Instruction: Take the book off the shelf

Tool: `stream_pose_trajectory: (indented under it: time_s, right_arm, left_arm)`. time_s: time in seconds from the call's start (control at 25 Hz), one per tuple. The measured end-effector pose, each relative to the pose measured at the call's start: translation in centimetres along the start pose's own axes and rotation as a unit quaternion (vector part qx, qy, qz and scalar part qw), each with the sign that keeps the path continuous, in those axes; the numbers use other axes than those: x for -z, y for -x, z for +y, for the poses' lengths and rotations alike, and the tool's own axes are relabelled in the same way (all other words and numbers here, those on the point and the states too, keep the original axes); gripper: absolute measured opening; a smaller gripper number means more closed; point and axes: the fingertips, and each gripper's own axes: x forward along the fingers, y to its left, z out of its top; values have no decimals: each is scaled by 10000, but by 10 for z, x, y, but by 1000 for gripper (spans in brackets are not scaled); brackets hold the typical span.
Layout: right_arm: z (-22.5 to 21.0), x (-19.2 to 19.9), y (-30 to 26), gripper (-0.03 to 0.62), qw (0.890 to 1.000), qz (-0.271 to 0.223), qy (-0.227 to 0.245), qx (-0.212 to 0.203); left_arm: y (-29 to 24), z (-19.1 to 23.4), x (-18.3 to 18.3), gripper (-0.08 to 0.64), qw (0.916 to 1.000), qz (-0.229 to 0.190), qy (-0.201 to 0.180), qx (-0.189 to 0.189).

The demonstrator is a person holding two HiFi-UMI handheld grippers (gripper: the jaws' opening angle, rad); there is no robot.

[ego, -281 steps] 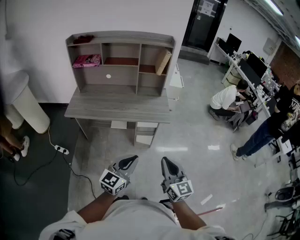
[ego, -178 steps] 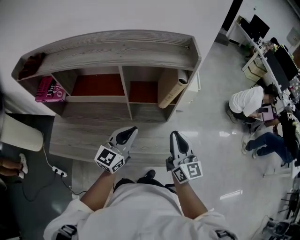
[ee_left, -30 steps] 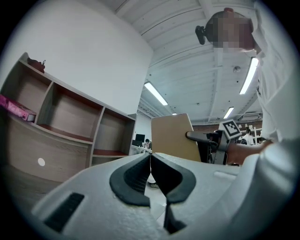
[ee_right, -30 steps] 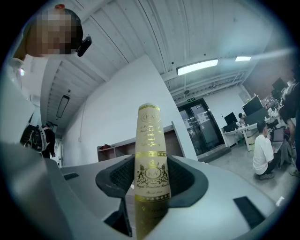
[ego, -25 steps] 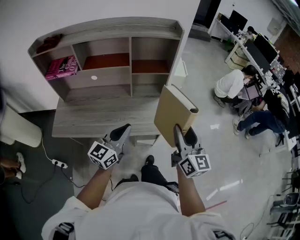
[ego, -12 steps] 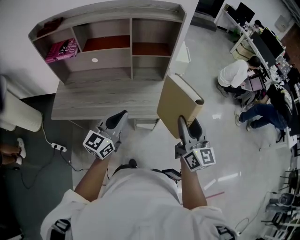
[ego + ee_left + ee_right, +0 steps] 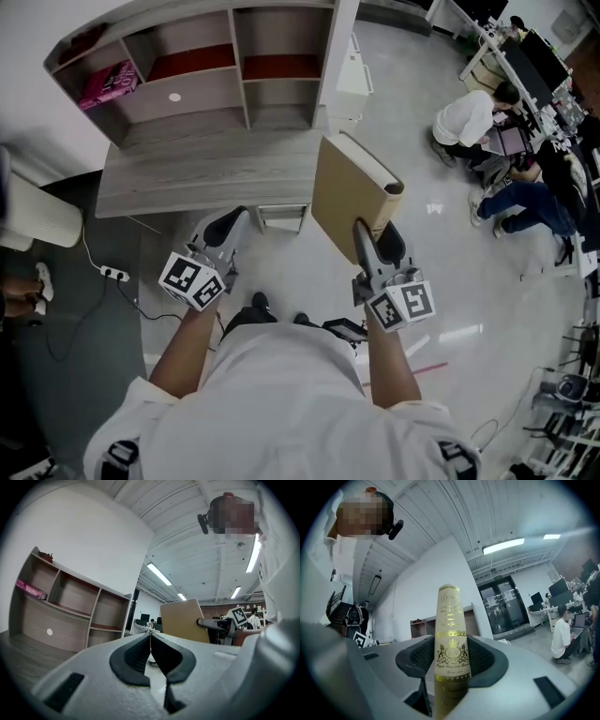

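Observation:
A tan hardcover book (image 7: 352, 197) with a cream, gold-printed spine (image 7: 451, 634) stands upright in my right gripper (image 7: 373, 234), whose jaws are shut on its lower spine edge. It hangs in the air over the floor, off the grey wooden shelf unit (image 7: 187, 89) and in front of the desk (image 7: 206, 173). My left gripper (image 7: 225, 225) hovers to the book's left with its jaws shut and nothing between them (image 7: 150, 639). In the left gripper view the book (image 7: 185, 620) shows to the right, the shelf (image 7: 70, 606) to the left.
A pink book (image 7: 108, 80) lies in the shelf's upper left compartment. A white drawer unit (image 7: 354, 66) stands right of the shelf. A power strip (image 7: 111, 273) and cable lie on the floor at left. People (image 7: 464, 117) crouch by office desks at right.
The shelf and desk have slid up and away in the head view as the person backs off. The book stays in the right gripper; both grippers sit slightly lower.

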Motion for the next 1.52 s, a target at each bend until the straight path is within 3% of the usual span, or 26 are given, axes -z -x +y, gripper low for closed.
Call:
stream_pose_trajectory:
  time_s: [0.32, 0.68, 1.52]
  right_arm:
    - [-2, 8, 34, 204, 9995, -27, -160, -266]
    - [12, 25, 41, 204, 9976, 38, -269, -632]
    - [46, 24, 29, 204, 9989, -45, -162, -433]
  left_arm:
    - [19, -39, 7, 17, 9994, 78, -115, -320]
    - [43, -52, 17, 17, 9976, 237, -137, -643]
    - [53, -33, 17, 17, 9997, 262, 14, -34]
